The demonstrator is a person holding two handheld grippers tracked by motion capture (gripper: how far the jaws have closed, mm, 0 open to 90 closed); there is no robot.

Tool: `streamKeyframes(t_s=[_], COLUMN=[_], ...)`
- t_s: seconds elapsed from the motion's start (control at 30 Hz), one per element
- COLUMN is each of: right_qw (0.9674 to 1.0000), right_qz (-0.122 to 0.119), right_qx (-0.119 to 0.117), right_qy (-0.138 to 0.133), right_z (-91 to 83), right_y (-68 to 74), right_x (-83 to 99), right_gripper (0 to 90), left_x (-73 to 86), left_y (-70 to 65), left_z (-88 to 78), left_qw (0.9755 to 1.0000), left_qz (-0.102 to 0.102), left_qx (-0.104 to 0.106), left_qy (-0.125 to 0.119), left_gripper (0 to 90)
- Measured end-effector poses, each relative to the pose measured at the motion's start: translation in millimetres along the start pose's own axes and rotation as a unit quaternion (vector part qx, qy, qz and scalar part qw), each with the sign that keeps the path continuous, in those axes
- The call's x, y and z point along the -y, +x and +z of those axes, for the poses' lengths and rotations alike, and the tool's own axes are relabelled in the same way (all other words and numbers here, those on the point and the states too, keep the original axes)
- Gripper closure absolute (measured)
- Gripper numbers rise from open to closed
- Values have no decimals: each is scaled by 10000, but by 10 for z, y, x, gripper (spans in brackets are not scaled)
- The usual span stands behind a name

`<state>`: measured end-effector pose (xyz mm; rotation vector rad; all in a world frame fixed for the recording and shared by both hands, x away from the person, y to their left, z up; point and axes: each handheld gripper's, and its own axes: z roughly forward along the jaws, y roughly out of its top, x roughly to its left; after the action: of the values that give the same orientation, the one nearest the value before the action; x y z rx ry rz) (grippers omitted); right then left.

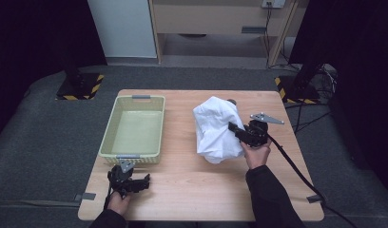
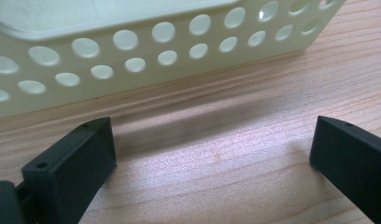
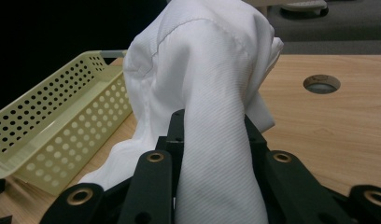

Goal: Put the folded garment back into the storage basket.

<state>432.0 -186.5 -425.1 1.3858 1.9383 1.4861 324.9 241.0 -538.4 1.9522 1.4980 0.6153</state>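
one piece of the job looks done so far, the pickup, and the placing is left. nearest the person, the left gripper (image 1: 135, 183) sits low over the table (image 1: 192, 190) at its near left corner, jaws spread wide with nothing but bare wood between them. in the left gripper view the perforated near wall of the basket (image 2: 132, 51) stands just beyond those jaws, apart from them.

a little farther in, on the right side, the right gripper (image 1: 236, 130) is pressed together on a fold of the white cloth (image 1: 216, 128). the right gripper view shows a band of the fabric running down between the black jaws, pinched tight, with the rest of the garment bunched and rising above them. from the high view the cloth hangs as a loose bundle over the right middle of the table; whether its lowest edge touches the wood i cannot tell.

farther left and back, the pale yellow basket has nothing in it that i can see, its floor showing bare in the high view. a round cable hole (image 3: 321, 83) sits in the tabletop beyond the cloth.

judging from this, the cloth is gripped but well apart from the basket, so the carry across and the drop inside remain, probably with the idle left gripper helping to tuck it.
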Motion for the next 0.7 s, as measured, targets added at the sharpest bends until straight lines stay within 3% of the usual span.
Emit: streamKeyframes(t_s=[0.33, 0.7], right_qw=[9997, 9995], right_qz=[-5, -56], right_qx=[-99, -141], right_qy=[-223, -289], right_z=[-108, -138], right_y=[94, 175], right_x=[-130, -187], right_gripper=[724, 724], left_x=[0, 0], left_y=[0, 0], left_z=[0, 0], left_qw=[10000, 10000], left_qz=[2, 4], left_qx=[0, 0], left_qy=[2, 2], left_gripper=[0, 0])
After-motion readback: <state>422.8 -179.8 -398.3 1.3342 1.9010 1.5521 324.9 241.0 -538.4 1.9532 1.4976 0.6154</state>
